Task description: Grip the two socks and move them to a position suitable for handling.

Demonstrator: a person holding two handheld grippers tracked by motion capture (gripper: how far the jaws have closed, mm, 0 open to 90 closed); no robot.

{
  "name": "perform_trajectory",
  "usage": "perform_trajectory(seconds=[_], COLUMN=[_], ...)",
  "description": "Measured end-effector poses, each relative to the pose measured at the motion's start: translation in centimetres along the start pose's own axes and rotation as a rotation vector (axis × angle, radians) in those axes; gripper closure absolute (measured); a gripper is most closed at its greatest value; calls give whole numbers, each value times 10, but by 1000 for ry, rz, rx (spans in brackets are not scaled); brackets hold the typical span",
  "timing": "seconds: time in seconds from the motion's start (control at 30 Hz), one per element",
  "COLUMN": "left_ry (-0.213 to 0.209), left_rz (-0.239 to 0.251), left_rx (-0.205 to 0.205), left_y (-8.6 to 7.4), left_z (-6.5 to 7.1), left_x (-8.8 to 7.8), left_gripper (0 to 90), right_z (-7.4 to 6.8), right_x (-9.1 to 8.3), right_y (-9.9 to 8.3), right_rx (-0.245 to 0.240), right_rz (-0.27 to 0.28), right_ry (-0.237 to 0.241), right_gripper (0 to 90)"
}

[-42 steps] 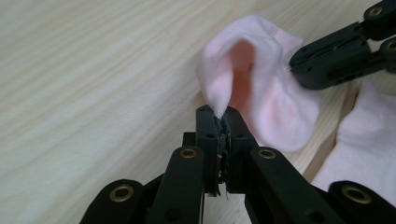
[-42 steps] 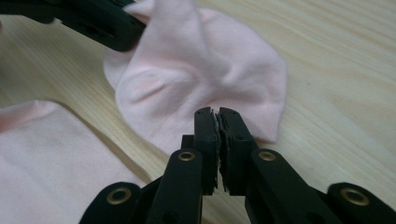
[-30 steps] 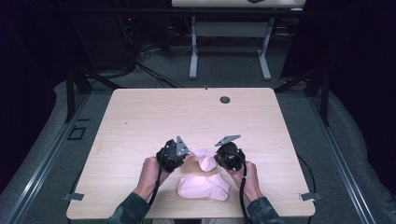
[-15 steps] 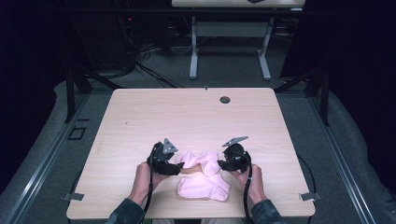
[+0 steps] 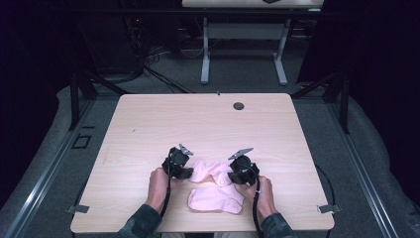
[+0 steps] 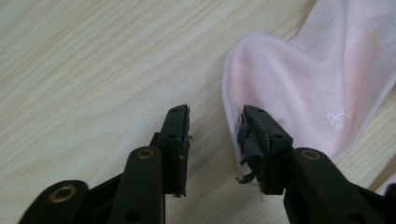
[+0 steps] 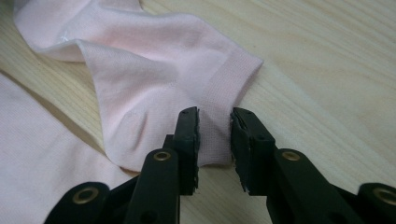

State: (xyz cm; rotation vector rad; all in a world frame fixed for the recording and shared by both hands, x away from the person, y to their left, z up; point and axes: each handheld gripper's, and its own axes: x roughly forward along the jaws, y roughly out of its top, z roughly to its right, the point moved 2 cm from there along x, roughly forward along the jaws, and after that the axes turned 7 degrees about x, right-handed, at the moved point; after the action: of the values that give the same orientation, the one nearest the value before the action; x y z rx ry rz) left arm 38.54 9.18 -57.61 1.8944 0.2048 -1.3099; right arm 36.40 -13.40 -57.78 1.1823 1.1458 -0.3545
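Socks: two pink ones on the bench [image 5: 148, 129] near its front edge. Upper sock [image 5: 210, 171] lies between both grippers; lower sock [image 5: 215, 199] lies flat just before it. Left gripper [image 6: 215, 135] fingers released, having just been closing, the sock's toe edge against the right-hand finger, bare wood between. Right gripper [image 7: 215, 135] fingers slightly apart, likewise just closing, astride the sock's cuff without clamping it.

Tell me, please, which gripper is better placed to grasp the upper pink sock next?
Probably the right gripper: the upper sock's cuff lies between its open jaws. The left gripper's jaws straddle bare table beside the toe.
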Motion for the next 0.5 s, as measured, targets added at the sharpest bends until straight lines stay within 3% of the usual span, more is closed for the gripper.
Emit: perform_trajectory(seconds=[0.4,0.5], left_ry=[9,13], left_rz=[2,3], left_rx=[22,25], left_y=[-1,-1], left_z=[3,3], left_x=[1,1], left_gripper=[860,879], right_z=[1,1], right_x=[1,0], right_y=[-1,-1], right_rx=[-11,-1], right_rz=[3,2], right_ry=[25,35], right_gripper=[829,835])
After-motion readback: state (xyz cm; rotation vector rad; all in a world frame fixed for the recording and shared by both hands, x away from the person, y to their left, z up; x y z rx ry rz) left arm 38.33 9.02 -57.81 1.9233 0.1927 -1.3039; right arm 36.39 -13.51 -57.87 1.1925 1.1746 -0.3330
